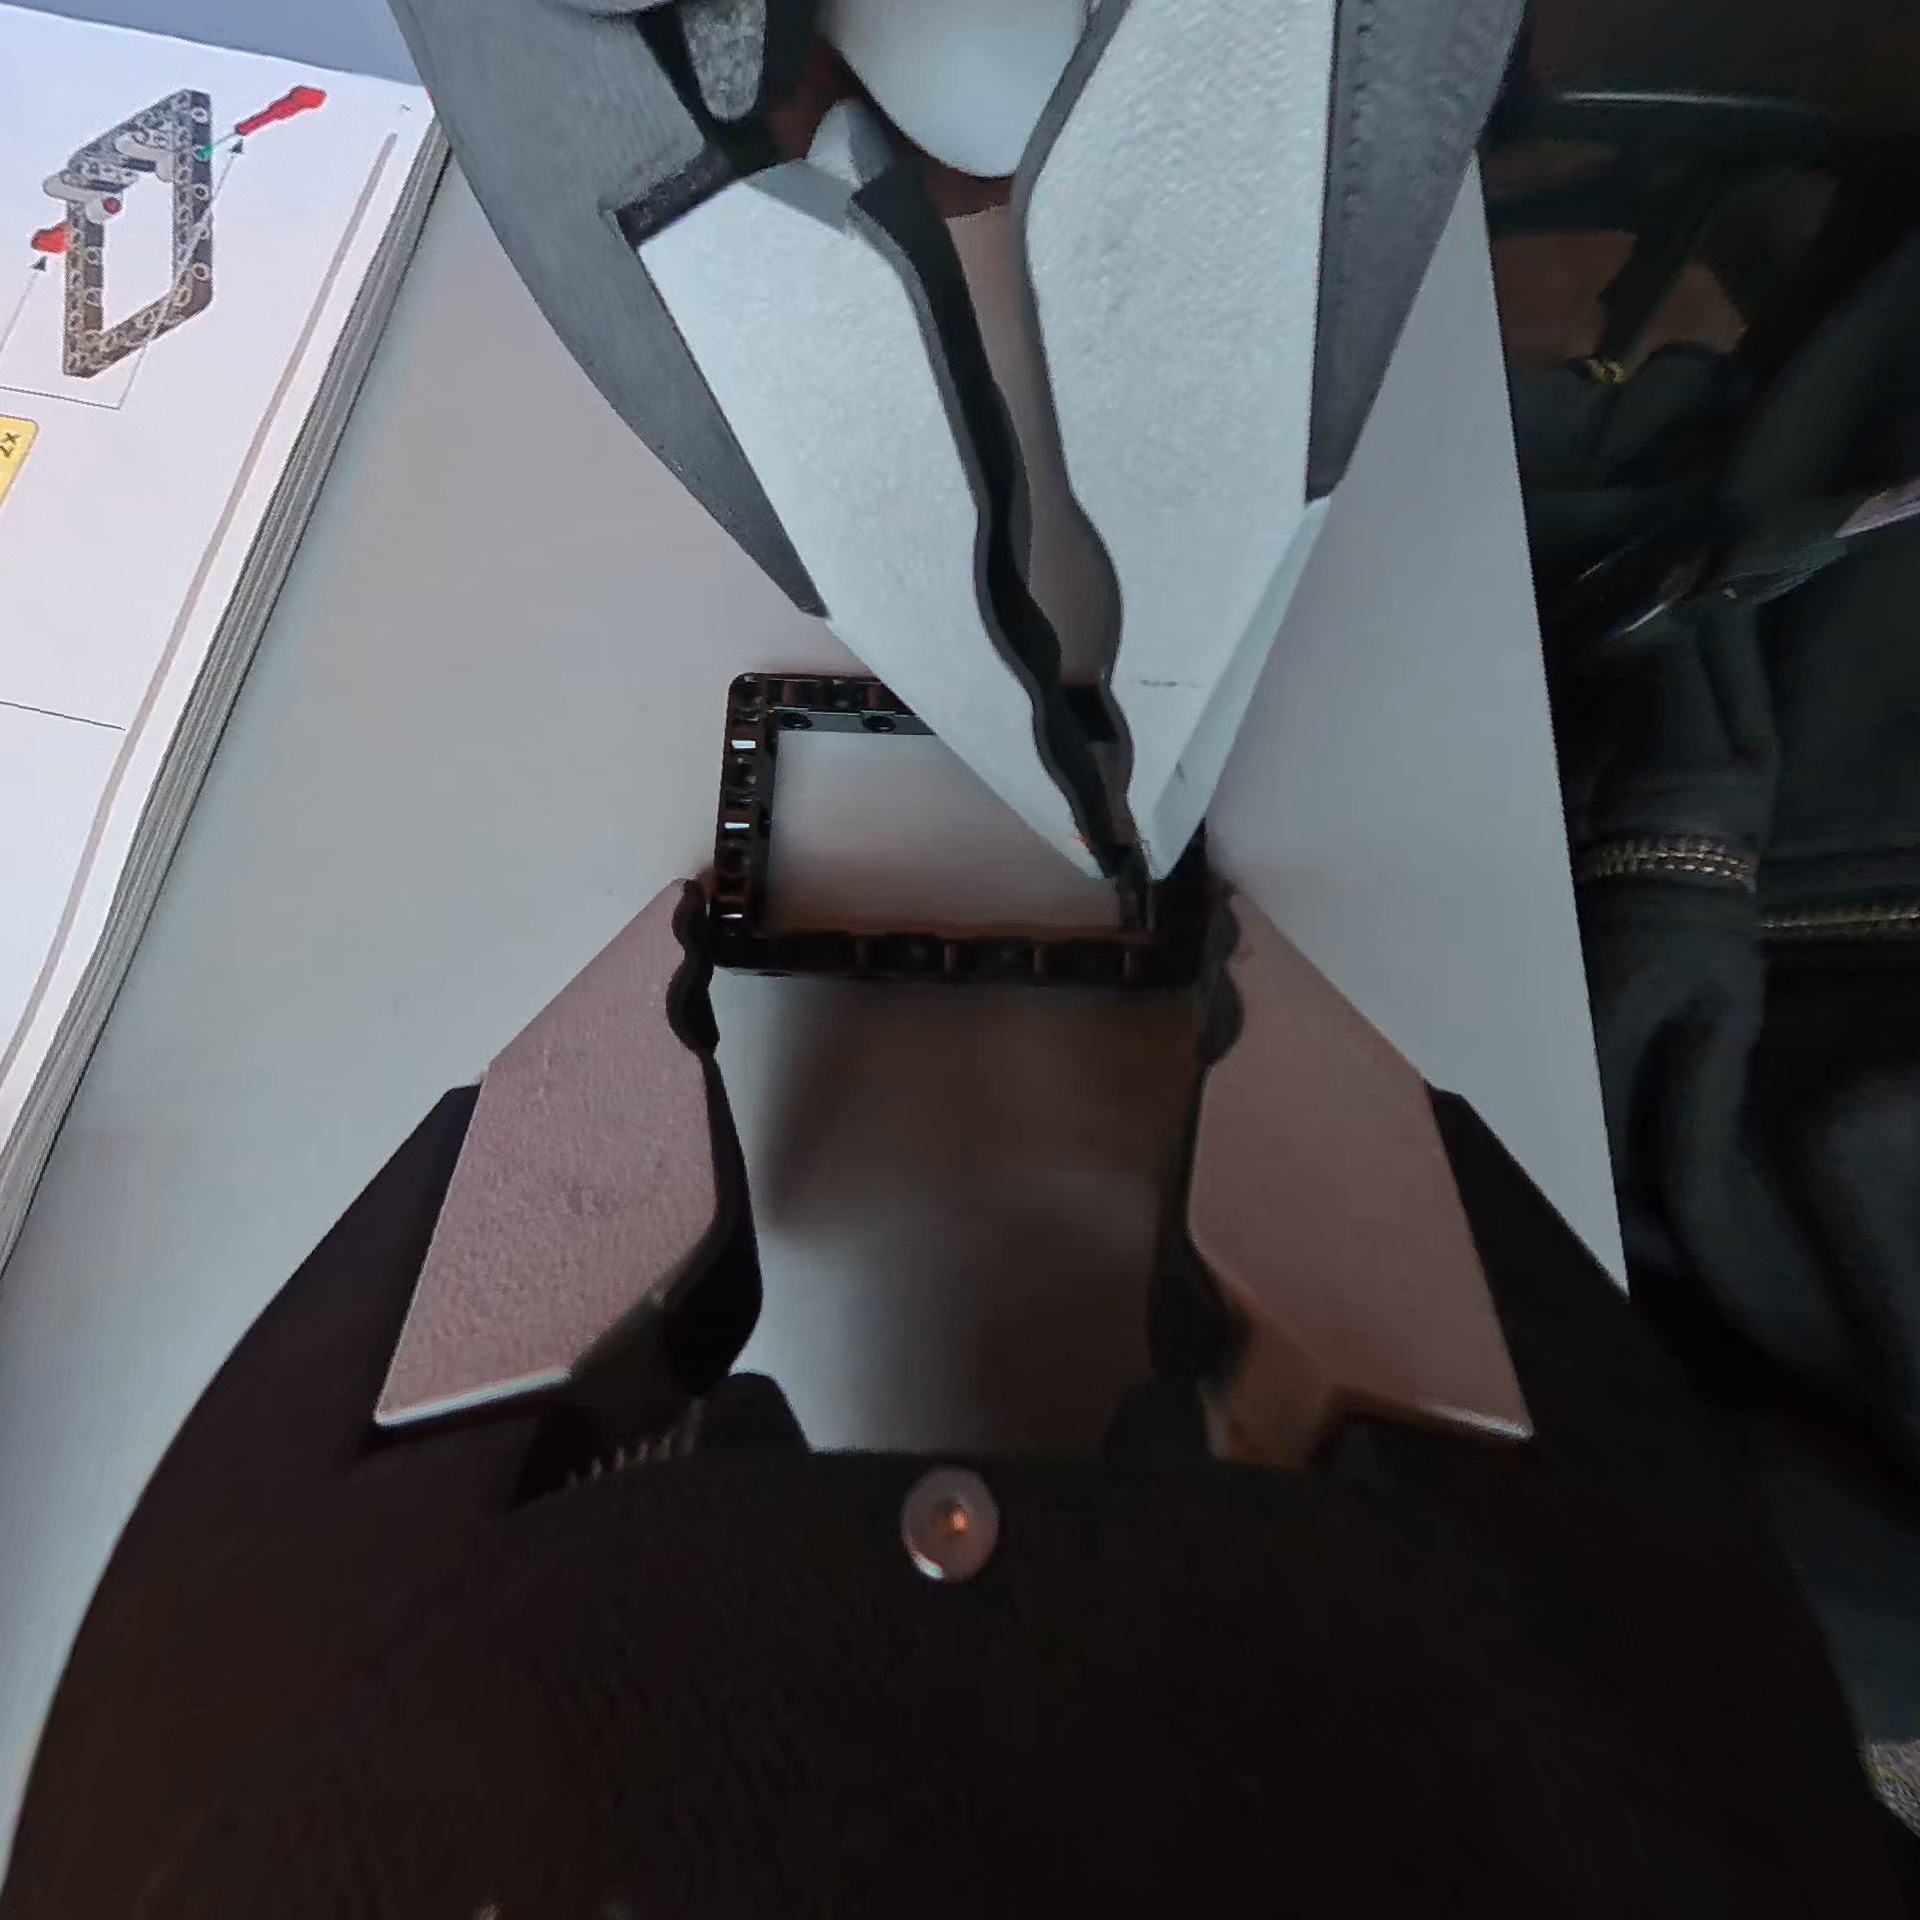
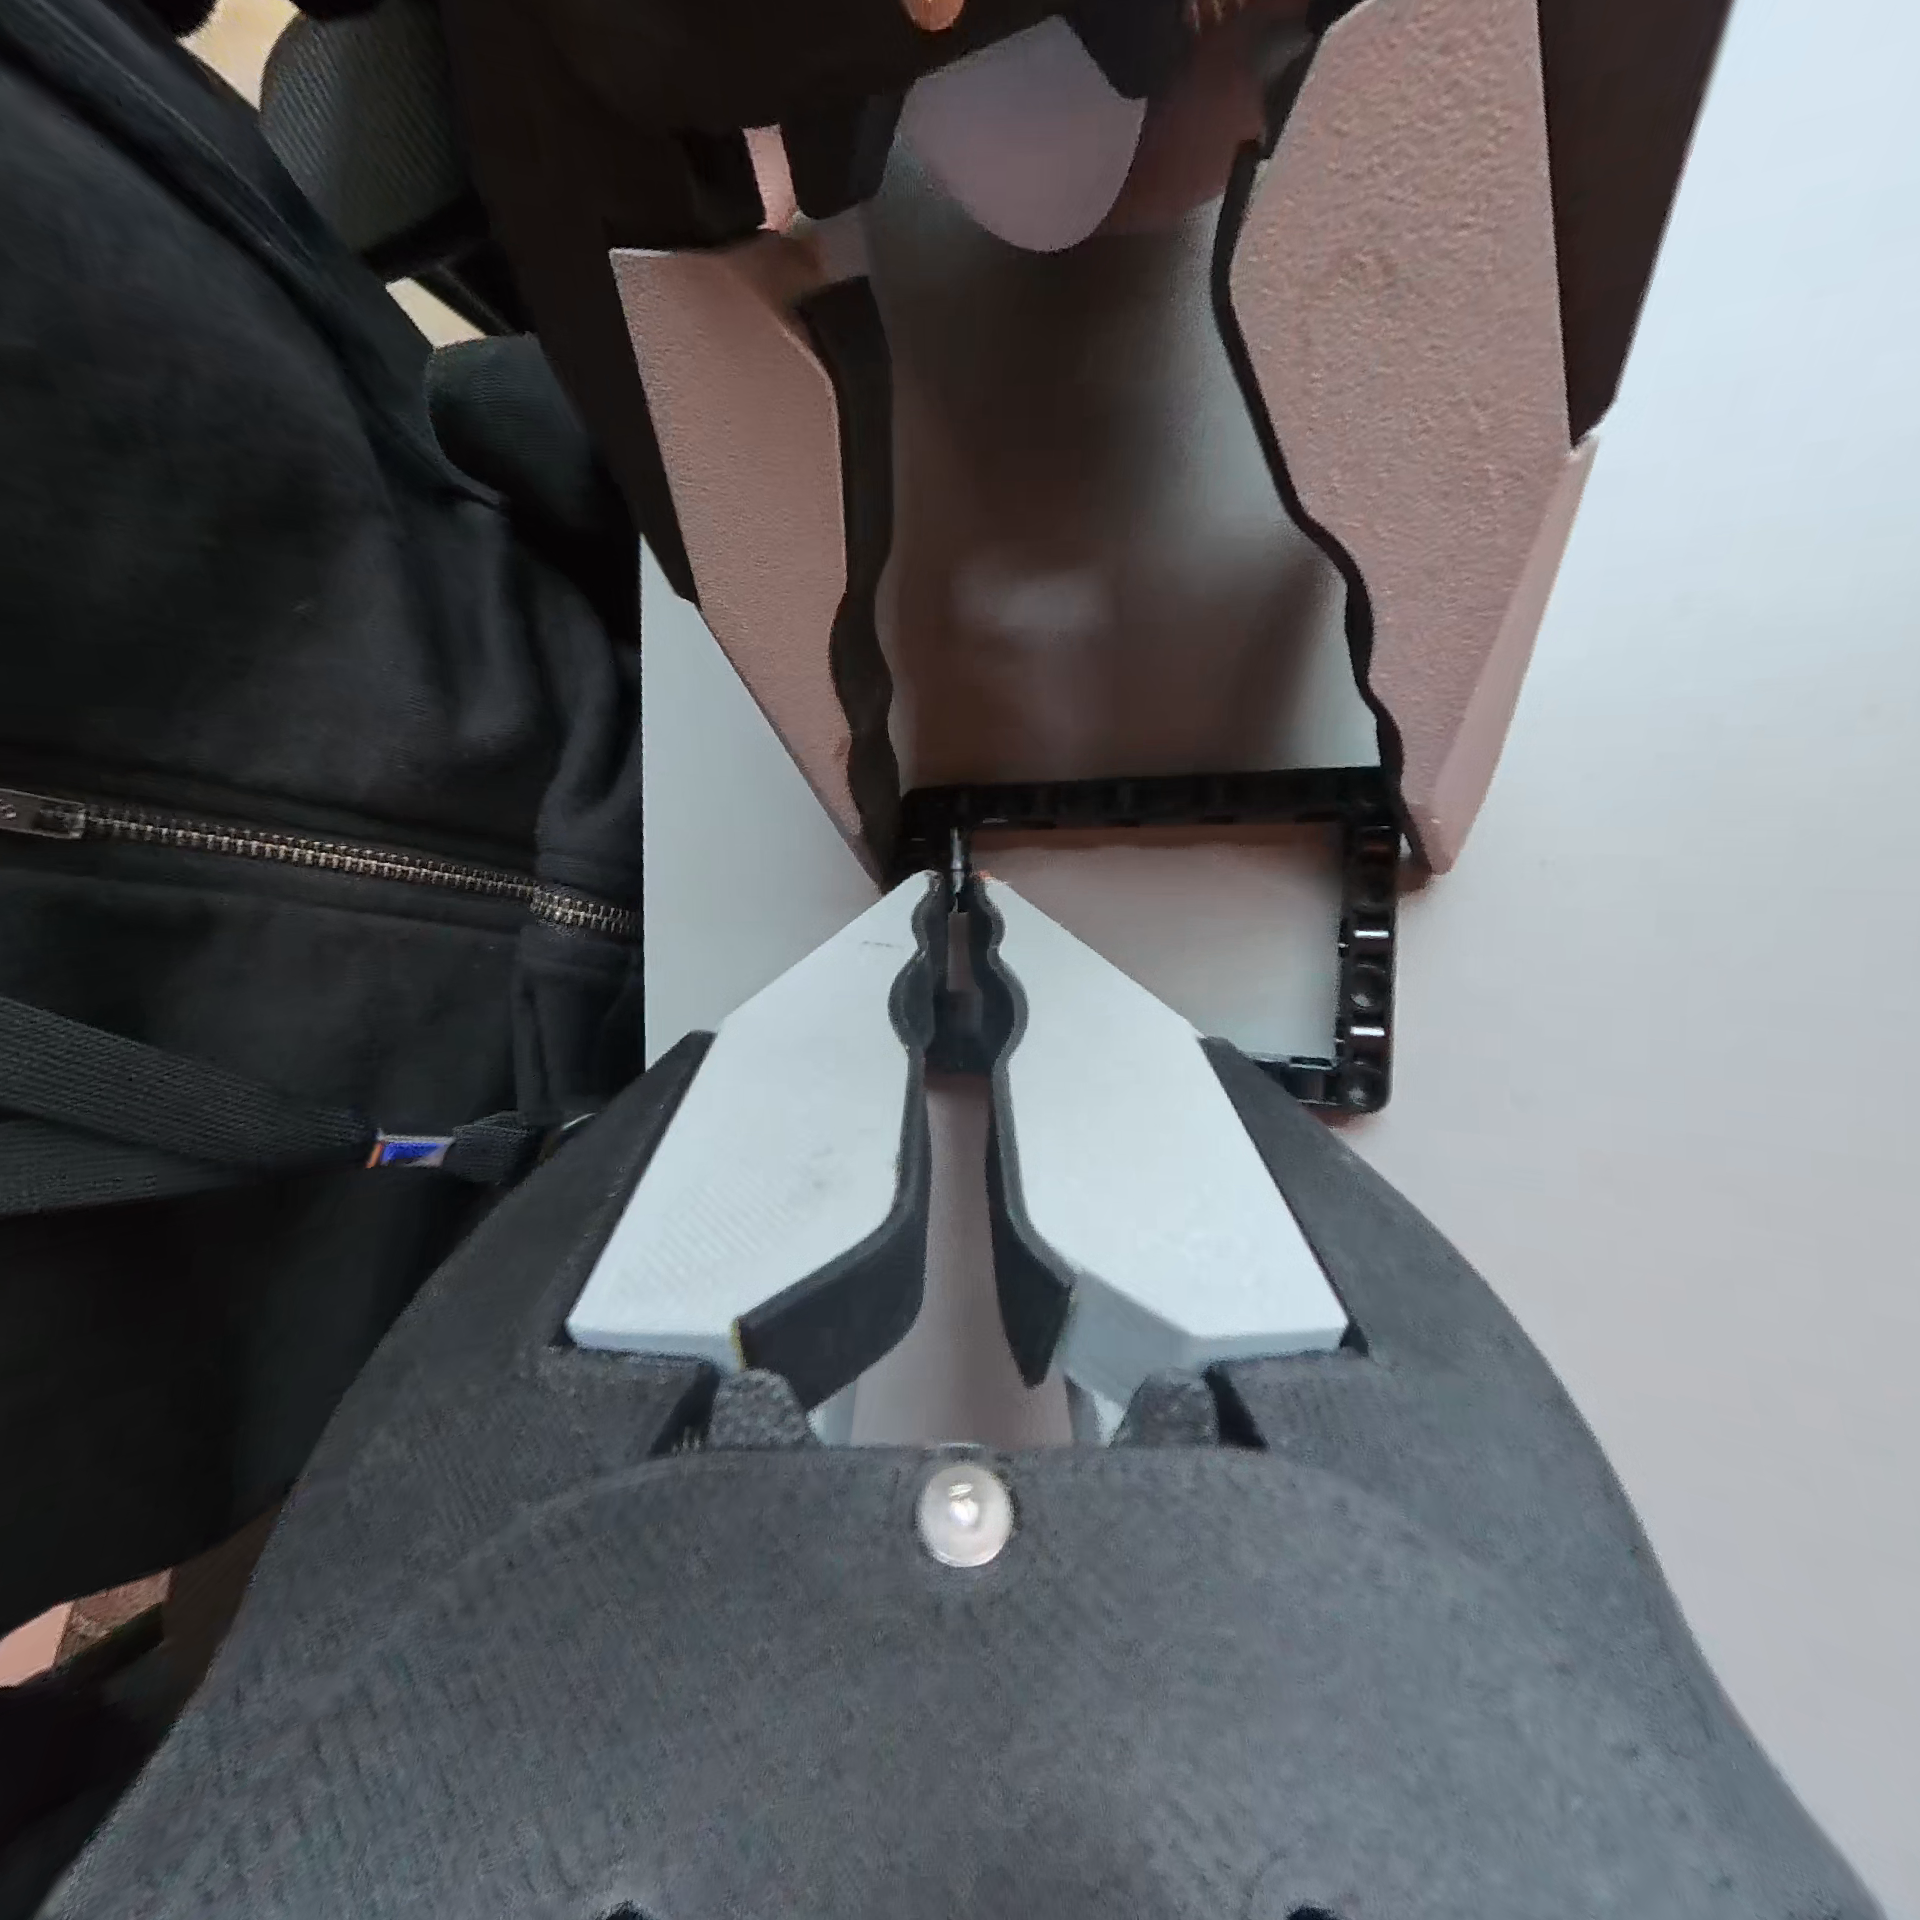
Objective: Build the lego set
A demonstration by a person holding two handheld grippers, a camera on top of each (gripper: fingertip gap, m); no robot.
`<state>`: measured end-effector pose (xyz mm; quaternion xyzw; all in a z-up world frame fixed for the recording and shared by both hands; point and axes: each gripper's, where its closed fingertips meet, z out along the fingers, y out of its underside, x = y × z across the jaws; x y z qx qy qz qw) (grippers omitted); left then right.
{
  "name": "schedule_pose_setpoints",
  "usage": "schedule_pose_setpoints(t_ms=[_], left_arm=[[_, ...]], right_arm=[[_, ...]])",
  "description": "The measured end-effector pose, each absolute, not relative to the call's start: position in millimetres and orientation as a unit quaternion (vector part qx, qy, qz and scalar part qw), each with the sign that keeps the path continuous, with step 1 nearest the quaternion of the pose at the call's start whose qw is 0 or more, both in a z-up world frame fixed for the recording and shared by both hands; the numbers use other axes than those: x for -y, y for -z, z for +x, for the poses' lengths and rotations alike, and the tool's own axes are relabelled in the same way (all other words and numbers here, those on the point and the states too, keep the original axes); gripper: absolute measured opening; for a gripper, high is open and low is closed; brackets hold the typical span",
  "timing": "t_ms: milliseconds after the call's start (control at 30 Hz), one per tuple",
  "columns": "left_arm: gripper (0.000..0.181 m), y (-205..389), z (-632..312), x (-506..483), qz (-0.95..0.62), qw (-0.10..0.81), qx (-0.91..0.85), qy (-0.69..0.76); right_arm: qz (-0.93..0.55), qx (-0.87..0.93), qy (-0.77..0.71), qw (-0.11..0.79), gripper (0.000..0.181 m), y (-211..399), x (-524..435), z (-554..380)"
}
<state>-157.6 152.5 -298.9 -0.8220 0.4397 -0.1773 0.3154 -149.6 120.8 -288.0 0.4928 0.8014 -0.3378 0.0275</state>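
Black frame (image 1: 940, 951) at centre, spanned and clamped across its width by wide-spread left gripper (image 1: 951, 935). Right gripper (image 2: 954, 883) nearly closed, pinching small dark pin (image 2: 954, 961) at frame corner. Booklet (image 1: 156, 416) upper left; table (image 1: 468, 623) edge just right.

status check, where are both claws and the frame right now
Left claw clamped across black frame, holding it on the table. Right claw shut on small dark piece at frame corner. Nothing in the way.
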Motion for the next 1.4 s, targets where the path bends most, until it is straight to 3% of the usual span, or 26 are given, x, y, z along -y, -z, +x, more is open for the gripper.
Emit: schedule_pose_setpoints(t_ms=[33,767,1400], left_arm=[[0.093,299,-158,-152,-0.822,0.318,-0.437,0.178],[0.093,297,-156,-153,-0.816,0.353,-0.427,0.165],[0.092,298,-156,-154,-0.819,0.356,-0.419,0.164]], right_arm=[[0.494,-0.802,0.335,0.033,0.001,289,-120,-149],[0.563,-0.704,0.413,0.129,0.0,292,-119,-147],[0.556,-0.706,0.436,0.051,0.0,293,-117,-158]])
